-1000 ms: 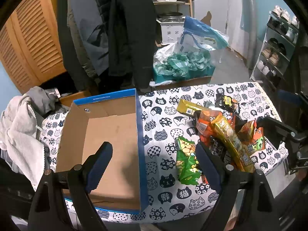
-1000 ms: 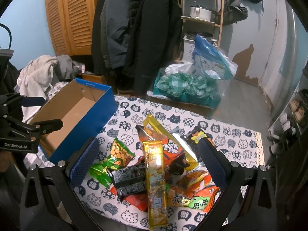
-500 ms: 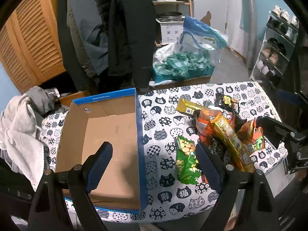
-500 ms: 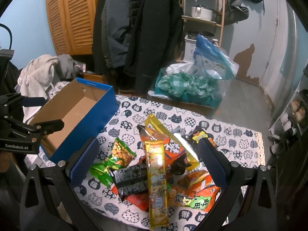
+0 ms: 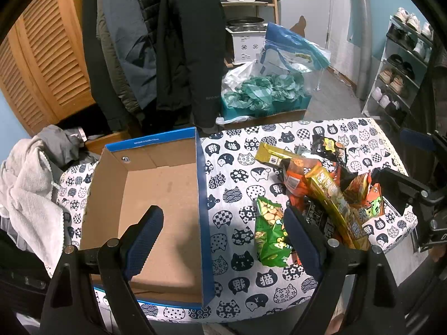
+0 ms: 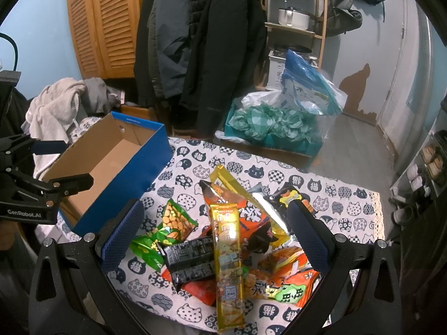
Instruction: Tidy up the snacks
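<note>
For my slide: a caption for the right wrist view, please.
Open right gripper above piled snack packets, empty blue box nearby.

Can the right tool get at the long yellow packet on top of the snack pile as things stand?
Probably yes. The yellow packet lies on top of the pile with nothing over it, and the right tool hangs open above it, one finger on either side. The box stands off to the side.
</note>
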Demonstrator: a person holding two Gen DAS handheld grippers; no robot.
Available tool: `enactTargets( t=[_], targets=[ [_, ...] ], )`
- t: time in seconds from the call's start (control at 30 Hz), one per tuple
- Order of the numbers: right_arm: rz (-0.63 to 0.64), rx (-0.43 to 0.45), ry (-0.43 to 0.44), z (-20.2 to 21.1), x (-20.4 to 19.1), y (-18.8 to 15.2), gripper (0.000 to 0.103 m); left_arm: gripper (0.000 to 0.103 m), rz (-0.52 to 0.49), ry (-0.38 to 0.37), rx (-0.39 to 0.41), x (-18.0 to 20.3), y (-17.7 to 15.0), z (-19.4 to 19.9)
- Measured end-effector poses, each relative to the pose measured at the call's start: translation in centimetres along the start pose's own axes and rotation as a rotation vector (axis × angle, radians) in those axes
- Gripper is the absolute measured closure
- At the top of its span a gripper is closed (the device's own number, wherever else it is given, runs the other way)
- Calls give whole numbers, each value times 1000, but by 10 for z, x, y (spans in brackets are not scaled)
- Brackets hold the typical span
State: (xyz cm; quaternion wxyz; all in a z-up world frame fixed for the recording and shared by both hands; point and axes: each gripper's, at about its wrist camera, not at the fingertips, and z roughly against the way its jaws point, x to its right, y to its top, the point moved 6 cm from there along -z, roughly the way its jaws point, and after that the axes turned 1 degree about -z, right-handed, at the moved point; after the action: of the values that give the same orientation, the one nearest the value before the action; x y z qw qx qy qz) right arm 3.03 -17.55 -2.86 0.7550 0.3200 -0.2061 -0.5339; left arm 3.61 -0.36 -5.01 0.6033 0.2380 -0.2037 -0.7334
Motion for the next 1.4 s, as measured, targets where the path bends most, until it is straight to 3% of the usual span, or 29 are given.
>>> enactTargets(
  t=[1.4],
  targets=[
    [2,-8,-2,-2,-2,-2,3,14,1,-4,-3,0,0,1]
  ],
)
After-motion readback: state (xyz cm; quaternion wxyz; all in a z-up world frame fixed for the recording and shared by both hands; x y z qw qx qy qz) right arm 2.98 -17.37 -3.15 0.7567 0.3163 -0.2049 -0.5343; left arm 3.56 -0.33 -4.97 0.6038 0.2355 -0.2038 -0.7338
